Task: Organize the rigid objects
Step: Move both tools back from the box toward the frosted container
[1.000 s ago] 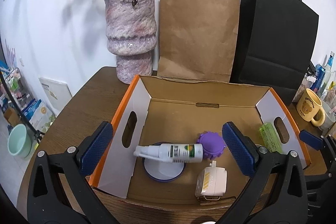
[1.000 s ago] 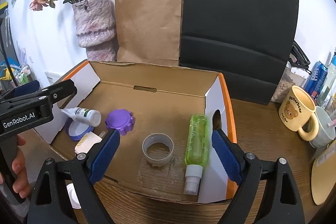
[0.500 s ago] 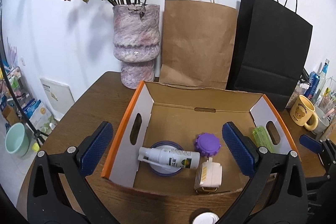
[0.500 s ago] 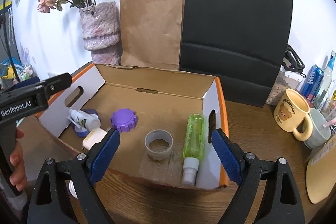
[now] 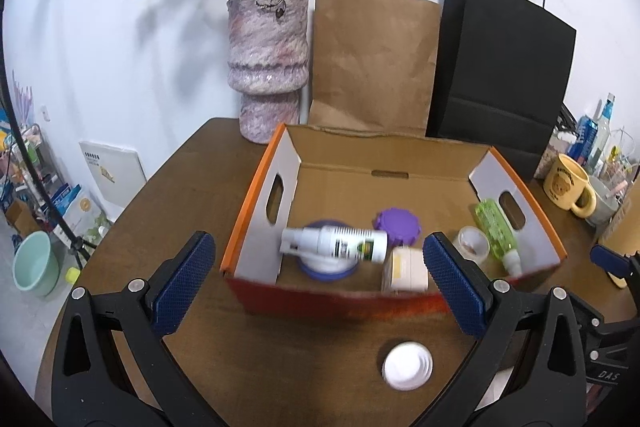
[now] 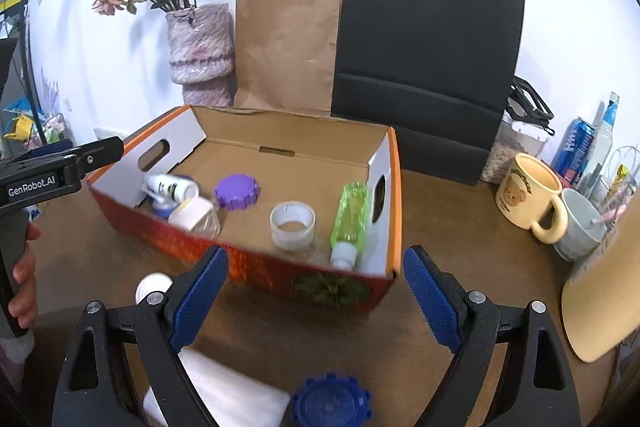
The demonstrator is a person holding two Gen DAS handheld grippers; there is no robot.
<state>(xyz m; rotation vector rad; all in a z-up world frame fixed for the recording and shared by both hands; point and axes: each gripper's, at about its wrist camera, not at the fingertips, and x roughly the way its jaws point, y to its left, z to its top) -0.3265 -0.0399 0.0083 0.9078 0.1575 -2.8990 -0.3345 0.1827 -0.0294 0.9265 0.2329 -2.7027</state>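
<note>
Both grippers hang over the near edge of the table, in front of the box, and each has its jaws spread wide with nothing between them: the left gripper faces the box's left half, the right gripper its right half. Inside the box, a white bottle lies across a blue lid at the left wall, a purple cap sits mid-floor, a cream block leans on the front wall, and a tape roll rests beside a green bottle along the right wall. On the table outside, near the front edge, lie a white cap, a blue cap and a white pad
</note>
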